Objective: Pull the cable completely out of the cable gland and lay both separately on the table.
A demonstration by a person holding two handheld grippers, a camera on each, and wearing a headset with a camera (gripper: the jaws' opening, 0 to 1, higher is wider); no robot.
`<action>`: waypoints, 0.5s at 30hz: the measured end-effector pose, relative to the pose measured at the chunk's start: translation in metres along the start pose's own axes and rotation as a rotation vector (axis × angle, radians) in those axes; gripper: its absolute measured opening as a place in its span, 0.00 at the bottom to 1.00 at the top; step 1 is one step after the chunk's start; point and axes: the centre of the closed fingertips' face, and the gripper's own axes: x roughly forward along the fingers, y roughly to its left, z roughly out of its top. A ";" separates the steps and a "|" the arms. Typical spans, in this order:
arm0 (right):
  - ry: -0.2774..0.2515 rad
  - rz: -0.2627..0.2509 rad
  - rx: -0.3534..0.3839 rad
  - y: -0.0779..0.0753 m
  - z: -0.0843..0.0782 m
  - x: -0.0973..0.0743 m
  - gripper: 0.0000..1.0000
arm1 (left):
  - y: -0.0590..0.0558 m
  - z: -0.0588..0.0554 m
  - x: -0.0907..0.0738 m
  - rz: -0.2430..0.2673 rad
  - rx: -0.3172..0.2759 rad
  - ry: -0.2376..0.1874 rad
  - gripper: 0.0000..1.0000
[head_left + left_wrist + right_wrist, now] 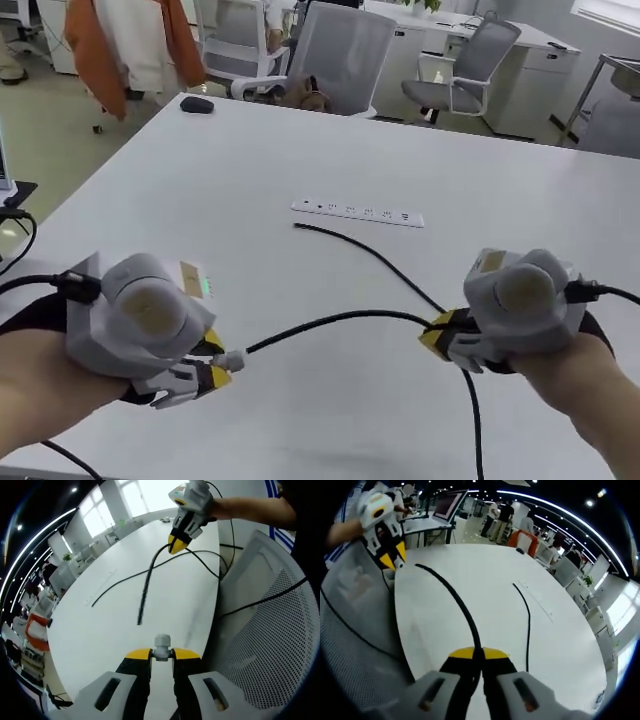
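Two grippers sit low in the head view over a white table [300,150]. The left gripper [215,368] is at the lower left of the frame, its jaws closed down on a small pale cable gland [161,644] that is pinched between the yellow tips with one end poking forward. The right gripper [437,335] is at the lower right, jaws drawn tight on a black cable [330,320] nipped between its yellow tips. From there the cable arcs leftward across the lower middle of the frame, and its free end stops just short of the gland. The left gripper view shows a plain gap between that end and the gland's mouth, so the cable is out. Each piece is held in its own jaws, not laid down. A second black run lies flat on the table, from just under a white power strip [357,212] at frame centre down toward the right gripper. Whether it is the same cable is unclear from here. A dark mouse [197,104] sits at the upper left, near the far table edge.
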 end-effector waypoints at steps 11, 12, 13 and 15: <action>-0.154 -0.125 -0.007 -0.078 0.075 -0.028 0.02 | -0.007 0.015 0.012 -0.026 0.017 -0.020 0.17; -0.157 -0.135 -0.012 -0.084 0.081 -0.027 0.02 | -0.008 0.017 0.013 -0.029 0.020 -0.022 0.17; -0.155 -0.152 -0.026 -0.094 0.087 -0.023 0.02 | -0.008 0.018 0.014 -0.031 0.021 -0.023 0.17; -0.154 -0.174 -0.036 -0.109 0.095 -0.012 0.02 | -0.009 0.020 0.017 -0.039 0.021 -0.026 0.17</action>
